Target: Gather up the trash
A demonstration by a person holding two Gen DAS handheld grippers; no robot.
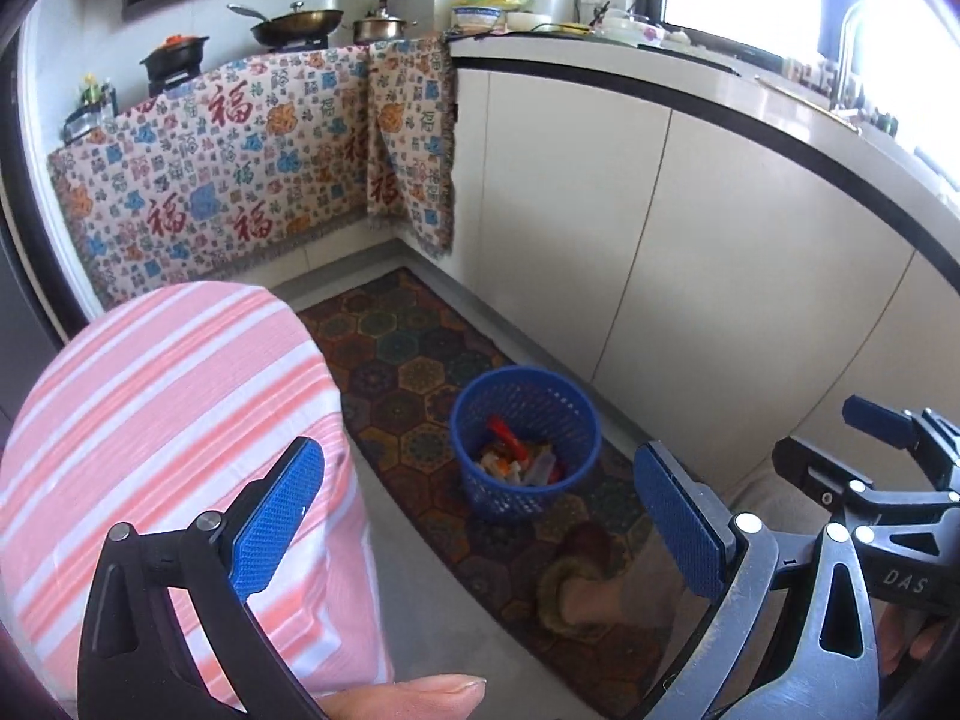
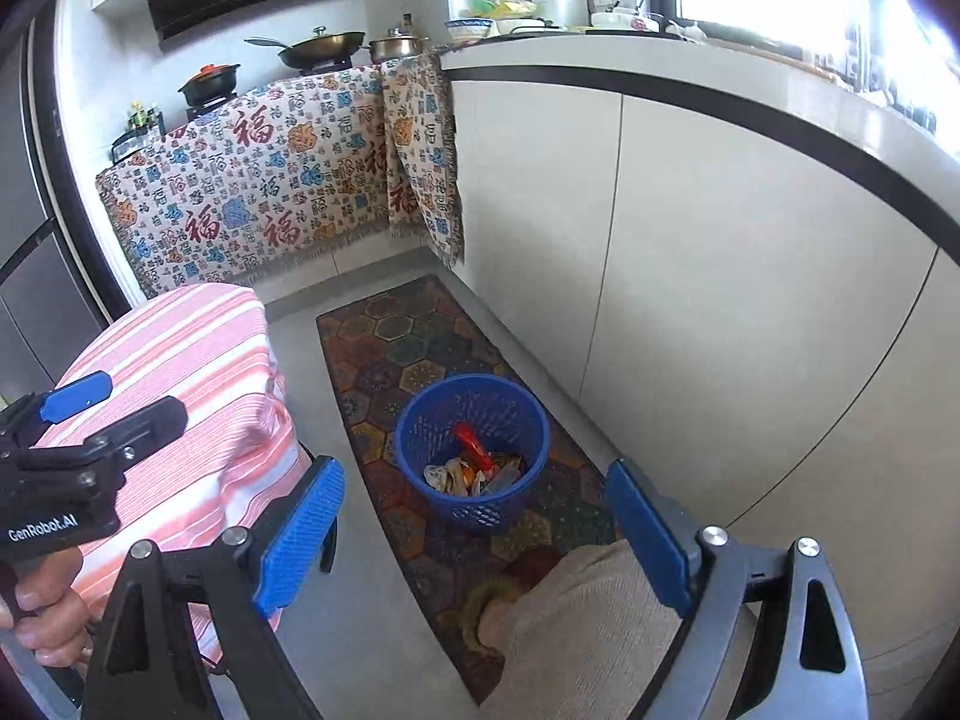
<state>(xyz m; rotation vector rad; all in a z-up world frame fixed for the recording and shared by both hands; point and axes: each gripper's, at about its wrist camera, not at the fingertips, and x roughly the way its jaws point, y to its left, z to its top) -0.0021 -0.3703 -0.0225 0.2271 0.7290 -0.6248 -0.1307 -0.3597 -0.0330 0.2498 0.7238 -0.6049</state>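
Kitchen cabinets [image 1: 600,228] with white fronts run along the right, and a patterned hexagon rug [image 1: 414,354] lies on the grey floor below them. On that rug stands the blue mesh waste basket [image 2: 474,516], roughly at 12 o'clock from both tools, well apart from them and lower down. Inside it lies the trash [image 2: 474,468]: a red wrapper on crumpled pale and orange scraps. At 9 o'clock of the basket is a pink-striped cloth [image 2: 198,396] draped over a piece of furniture. The left tool [image 1: 480,516] has its blue pads spread wide with nothing between them; the right tool [image 2: 474,540] likewise stands open and empty. A slippered foot [image 1: 576,582] rests on the rug at 6 o'clock of the basket. Far back, a wok [image 1: 297,24] and pots sit on the stove above a patterned cloth [image 1: 228,180].
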